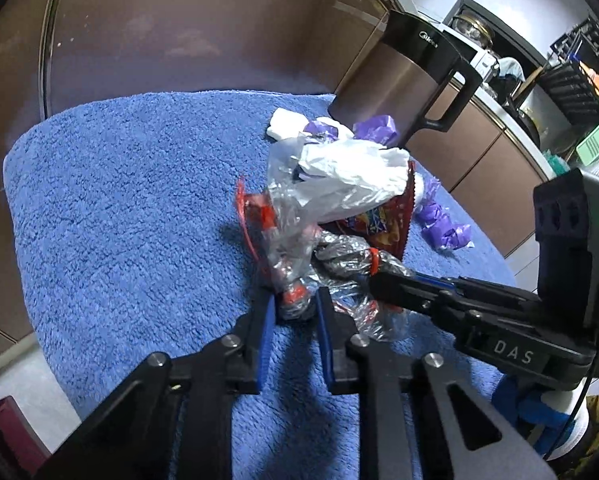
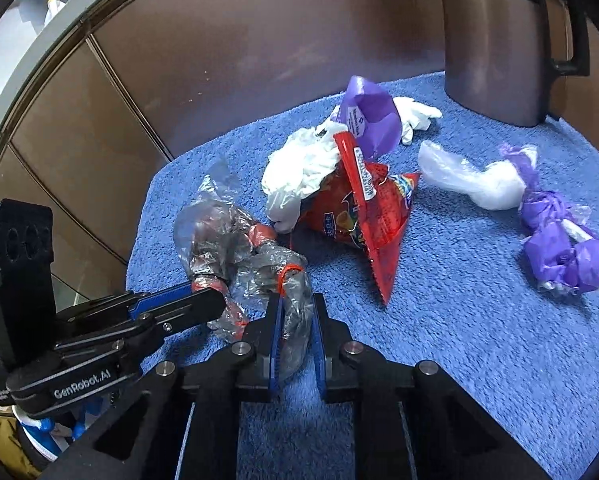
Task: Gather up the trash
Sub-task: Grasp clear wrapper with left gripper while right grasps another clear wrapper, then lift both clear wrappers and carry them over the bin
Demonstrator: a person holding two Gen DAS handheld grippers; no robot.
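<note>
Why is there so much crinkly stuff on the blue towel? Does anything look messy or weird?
Yes. Trash is scattered on the blue towel: a crumpled clear plastic bag both tools are pinching, a torn-open red snack packet lying on its side, white wads and purple wrappers. It all sits right beside a kettle.
</note>
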